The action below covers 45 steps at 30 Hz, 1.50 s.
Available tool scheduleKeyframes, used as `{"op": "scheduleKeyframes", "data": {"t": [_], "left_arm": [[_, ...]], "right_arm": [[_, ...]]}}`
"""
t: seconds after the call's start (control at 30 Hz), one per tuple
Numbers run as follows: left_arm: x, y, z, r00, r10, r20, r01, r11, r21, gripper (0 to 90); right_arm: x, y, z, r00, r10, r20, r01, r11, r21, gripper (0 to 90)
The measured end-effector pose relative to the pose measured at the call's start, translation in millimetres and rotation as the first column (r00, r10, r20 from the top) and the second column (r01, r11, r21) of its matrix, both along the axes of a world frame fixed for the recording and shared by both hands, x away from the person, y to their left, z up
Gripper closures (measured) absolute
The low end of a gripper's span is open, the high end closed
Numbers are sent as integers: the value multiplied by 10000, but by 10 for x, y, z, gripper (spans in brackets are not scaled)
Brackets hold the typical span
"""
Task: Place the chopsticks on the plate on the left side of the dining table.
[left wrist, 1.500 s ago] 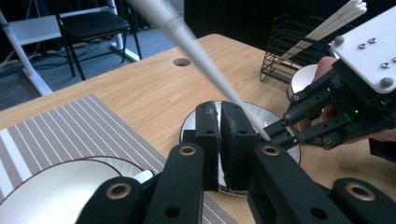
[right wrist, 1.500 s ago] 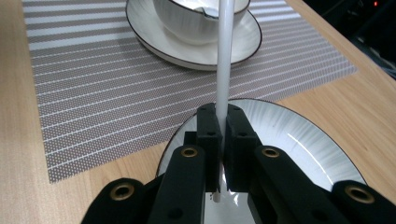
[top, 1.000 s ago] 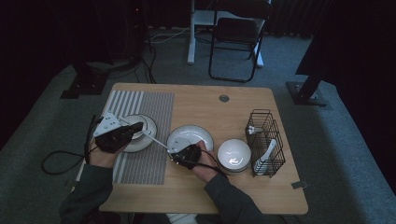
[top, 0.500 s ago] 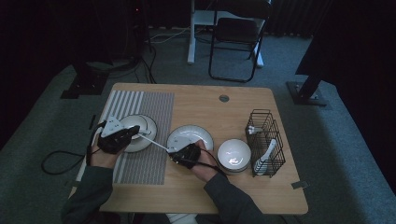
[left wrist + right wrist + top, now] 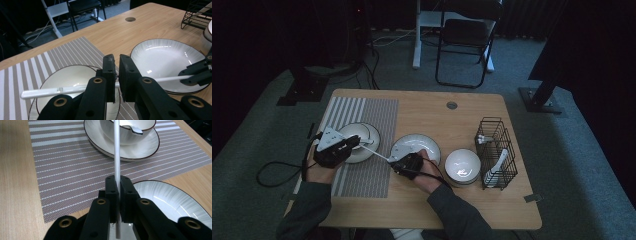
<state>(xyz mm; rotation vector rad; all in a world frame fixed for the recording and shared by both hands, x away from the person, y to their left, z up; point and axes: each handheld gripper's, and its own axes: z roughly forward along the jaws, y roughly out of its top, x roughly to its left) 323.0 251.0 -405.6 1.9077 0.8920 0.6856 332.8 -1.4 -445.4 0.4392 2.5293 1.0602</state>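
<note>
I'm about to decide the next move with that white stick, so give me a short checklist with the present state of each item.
1. Right gripper clamped on the white stick: ok, jaws shut on it.
2. Left gripper grip on the stick: not ok as a firm hold; its jaws have just been opening, with the stick between them and a small gap showing.
3. Stick clear of the bowl on the saucer: cannot tell; its far end passes over the bowl.
4. Striped placemat flat: ok.
5. Empty plate under the right gripper free of items: ok.
6. Wire basket out of the way: ok, at the table's far right.
</note>
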Motion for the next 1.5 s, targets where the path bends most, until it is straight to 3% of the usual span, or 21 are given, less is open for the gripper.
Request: {"op": "scheduleKeyframes", "data": {"t": [0.2, 0.4, 0.7, 0.83, 1.03, 1.5], "left_arm": [[-57, 27, -71, 9995, 318, 38, -317, 9993, -201, 835], [-113, 98, -139, 9986, 528, -47, -530, 9963, -680, 831], [-156, 193, -239, 9955, 937, -112, -943, 9926, -764, 822], [-167, 228, -271, 9933, 1154, -104, -1158, 9909, -679, 801], [-206, 305, -342, 9852, 1716, -58, -1716, 9850, -181, 789], [-219, 271, -469, 9820, 1858, -344, -1847, 9823, 314, 798]], "right_arm": [[11, 55, 2, 10000, 44, -22, -44, 9999, -98, 867], [19, 88, 2, 10000, 82, -6, -82, 9999, -146, 867], [49, 128, -2, 9999, 101, -77, -103, 9997, -228, 866], [65, 152, -11, 9999, 116, -80, -118, 9996, -275, 866], [113, 226, -47, 9998, 164, -145, -170, 9989, -429, 867], [212, 450, -66, 9987, 478, -167, -487, 9968, -637, 866]]}}
